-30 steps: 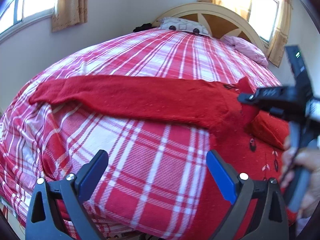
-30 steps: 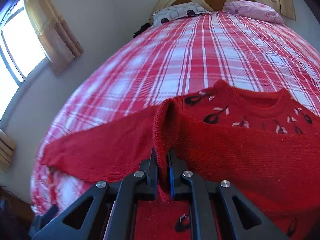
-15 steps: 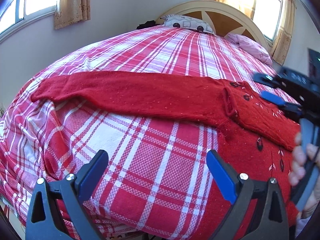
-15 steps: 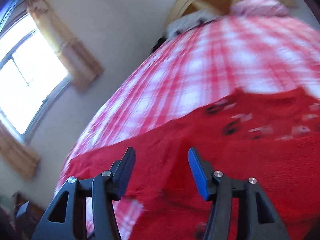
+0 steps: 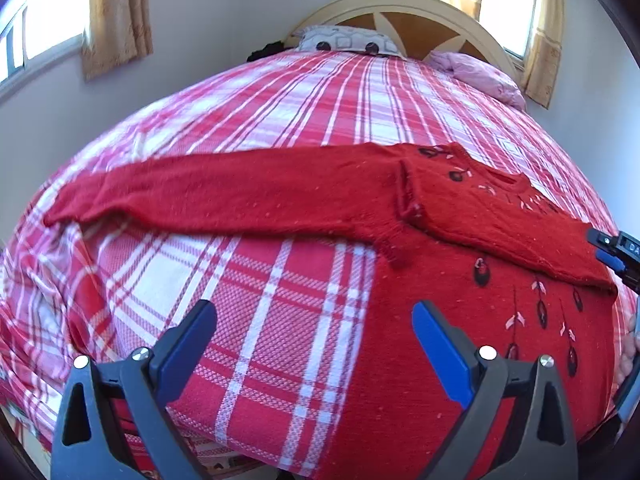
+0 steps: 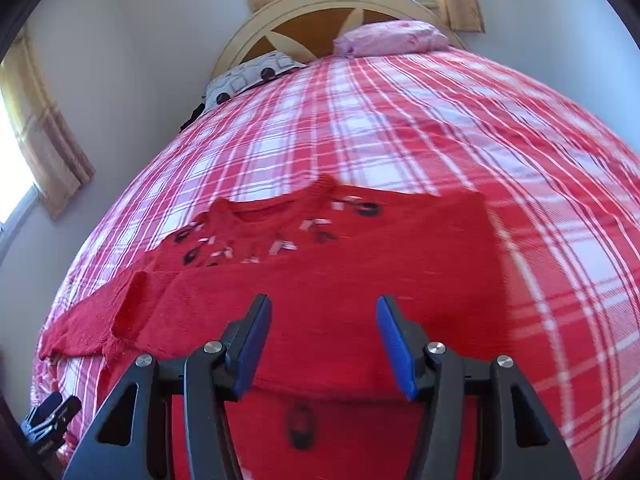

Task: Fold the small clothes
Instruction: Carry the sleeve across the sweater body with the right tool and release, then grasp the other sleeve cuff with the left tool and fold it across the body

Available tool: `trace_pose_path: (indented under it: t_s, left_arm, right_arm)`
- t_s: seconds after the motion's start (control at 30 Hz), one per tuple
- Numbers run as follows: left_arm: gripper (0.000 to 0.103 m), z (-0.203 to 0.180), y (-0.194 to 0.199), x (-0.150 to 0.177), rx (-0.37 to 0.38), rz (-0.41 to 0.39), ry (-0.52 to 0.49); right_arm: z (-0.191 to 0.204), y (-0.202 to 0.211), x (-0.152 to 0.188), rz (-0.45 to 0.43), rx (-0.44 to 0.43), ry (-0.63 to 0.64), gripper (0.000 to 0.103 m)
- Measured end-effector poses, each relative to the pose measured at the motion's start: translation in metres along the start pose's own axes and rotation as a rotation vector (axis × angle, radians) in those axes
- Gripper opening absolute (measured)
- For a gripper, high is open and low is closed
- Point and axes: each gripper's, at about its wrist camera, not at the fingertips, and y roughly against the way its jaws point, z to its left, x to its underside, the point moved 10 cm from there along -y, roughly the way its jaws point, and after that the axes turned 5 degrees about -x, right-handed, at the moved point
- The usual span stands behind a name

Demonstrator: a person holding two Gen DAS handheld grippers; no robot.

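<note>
Left wrist view: sweater (image 5: 460, 208) sleeve (image 5: 224, 196) reaches bedspread (image 5: 280, 112) edge, both grippers spread.

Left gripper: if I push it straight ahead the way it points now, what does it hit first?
Most likely the plaid bedspread. The left gripper is open over bare cover, just beside the red sweater. The outstretched sleeve lies farther along. Depth is unclear in the fisheye view.

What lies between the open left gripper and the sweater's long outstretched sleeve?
In the left wrist view, only bare plaid bedspread lies between the left gripper and the outstretched sleeve of the red sweater; nothing else sits there.
</note>
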Motion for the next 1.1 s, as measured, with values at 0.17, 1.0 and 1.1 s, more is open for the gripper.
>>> trace_pose_path:
  t_s: [0.17,1.0,1.1]
  left_arm:
    - [0.101,-0.004,0.0,-0.001,-0.008,0.003,0.005]
    - [0.079,0.308,-0.011,-0.036,-0.3,-0.137,0.696]
    - [0.073,0.323,-0.033,-0.04,-0.232,-0.104,0.778]
  right_arm:
    - [-0.053,0.002,0.021,0.081,-0.063,-0.073,0.053]
    - [0.132,0.061,0.067,-0.052,-0.212,0.24,0.054]
    - [0.139,0.056,0.073,-0.034,-0.208,0.254,0.054]
